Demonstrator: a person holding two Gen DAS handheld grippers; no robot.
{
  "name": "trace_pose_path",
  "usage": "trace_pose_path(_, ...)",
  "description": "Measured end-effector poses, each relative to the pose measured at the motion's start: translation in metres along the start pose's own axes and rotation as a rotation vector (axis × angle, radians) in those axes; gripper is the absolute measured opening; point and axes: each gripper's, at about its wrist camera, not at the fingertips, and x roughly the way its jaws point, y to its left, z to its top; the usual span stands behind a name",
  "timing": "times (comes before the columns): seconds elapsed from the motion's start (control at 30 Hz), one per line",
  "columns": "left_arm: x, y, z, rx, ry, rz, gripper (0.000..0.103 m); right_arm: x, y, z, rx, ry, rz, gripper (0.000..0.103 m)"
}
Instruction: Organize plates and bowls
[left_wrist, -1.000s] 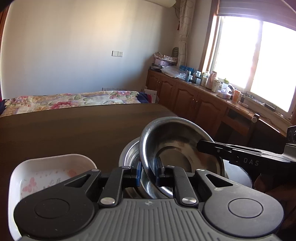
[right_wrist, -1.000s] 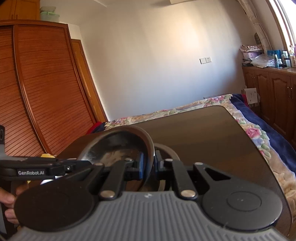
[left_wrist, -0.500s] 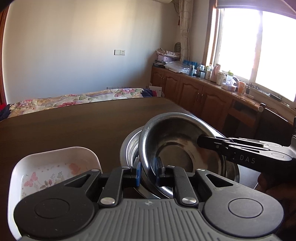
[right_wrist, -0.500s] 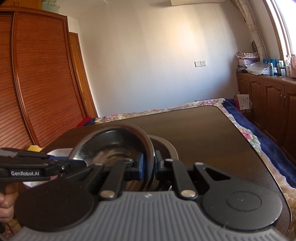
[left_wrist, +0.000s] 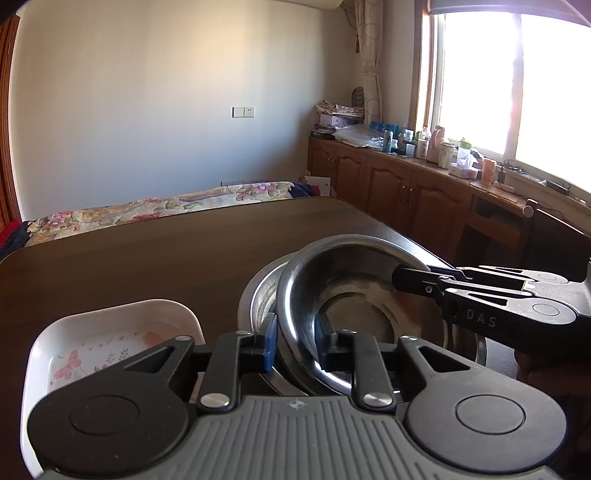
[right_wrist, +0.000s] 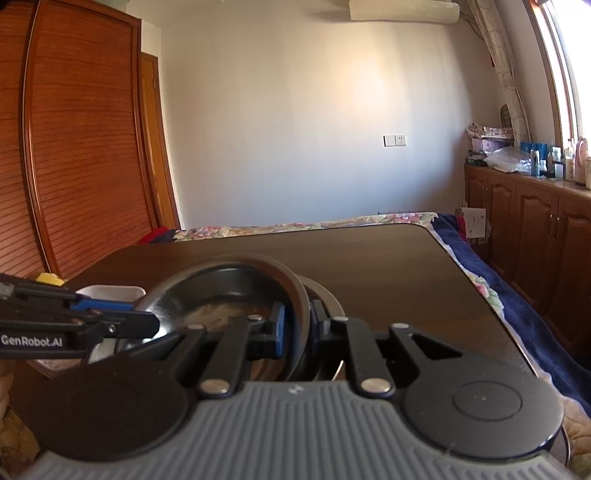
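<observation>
Pinching the near rim of a stainless steel bowl (left_wrist: 369, 295) between the fingers of the left gripper (left_wrist: 293, 341), blue pad outside, black finger inside the bowl. Clamped likewise on the opposite rim of the same bowl (right_wrist: 229, 295) by the right gripper (right_wrist: 299, 328), blue pad inside, black finger outside. Reading "DAS" in pale letters on the side of the right gripper (left_wrist: 480, 295) from the left wrist view, and "GenRobot.AI" on the side of the left gripper (right_wrist: 74, 325) from the right wrist view. Held tilted, dull grey and shiny, with a round flat bottom and a cloudy smear on the inner wall, partly over a second steel bowl (left_wrist: 258, 295) resting on the worktop. Lying just left of that, a white rectangular dish (left_wrist: 110, 332) printed with pink butterflies and small flowers. Underneath, a dark brown wooden worktop (left_wrist: 147, 258) with rounded corners. Beyond, a bed with a floral cover (left_wrist: 166, 206), a pale wall with a white switch plate (left_wrist: 243, 111), a slatted wooden wardrobe (right_wrist: 74, 147), low wooden cabinets (left_wrist: 406, 188) crowded with bottles under a bright window (left_wrist: 517, 92).
</observation>
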Motion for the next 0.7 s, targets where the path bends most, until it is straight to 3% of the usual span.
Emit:
trace_pose_path(0.27,-0.006,-0.004,-0.003,0.004,-0.02,0.011,0.033,0.003,0.003,0.005,-0.033,-0.003,0.004,0.017)
trace_pose_path(0.4,-0.01,-0.006,-0.004,-0.001,-0.043,0.017,0.042,-0.003,0.006,0.006,-0.058,-0.03,0.002,0.037)
trace_pose_path(0.53,-0.016,-0.006,-0.012,0.009,-0.076,0.033,0.072,-0.011,0.007,0.007,-0.067,-0.062,-0.006,0.054)
trace_pose_path(0.63,-0.019,-0.008,-0.016,0.019,-0.097,0.056,0.078,-0.016,0.006,0.006,-0.069,-0.091,-0.012,0.062)
trace_pose_path(0.7,-0.019,-0.005,-0.016,0.01,-0.103,0.059,0.086,-0.018,0.004,0.005,-0.065,-0.106,-0.015,0.081)
